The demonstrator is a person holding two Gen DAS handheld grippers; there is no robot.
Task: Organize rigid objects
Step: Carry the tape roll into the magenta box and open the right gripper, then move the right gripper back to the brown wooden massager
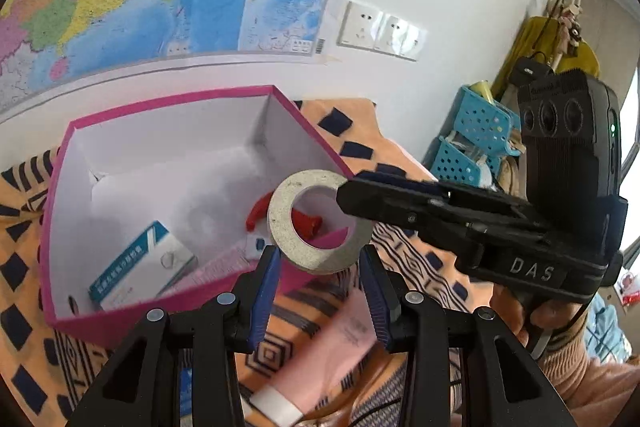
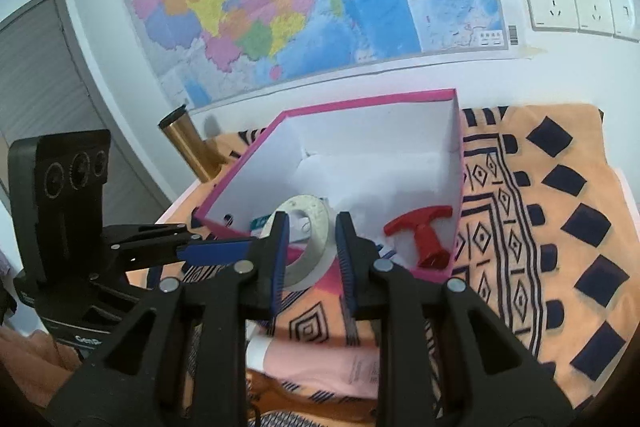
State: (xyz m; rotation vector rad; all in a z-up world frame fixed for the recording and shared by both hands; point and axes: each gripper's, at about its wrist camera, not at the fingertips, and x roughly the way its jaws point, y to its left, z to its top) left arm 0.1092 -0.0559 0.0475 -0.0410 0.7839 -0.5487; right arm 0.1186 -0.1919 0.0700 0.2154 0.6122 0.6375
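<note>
Both claws grip one tape roll [image 1: 318, 221]: the left claw [image 1: 320, 259] across its width, the right claw [image 2: 311, 233] pinching its wall, holding it above the near rim of the pink box [image 1: 168, 99] on the patterned counter cloth [image 2: 560, 187].

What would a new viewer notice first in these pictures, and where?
First the grey tape roll, in the air at the centre, over the near wall of the open pink box. Next the colourful map on the wall behind, and the red T-shaped handle lying inside the box.
</note>
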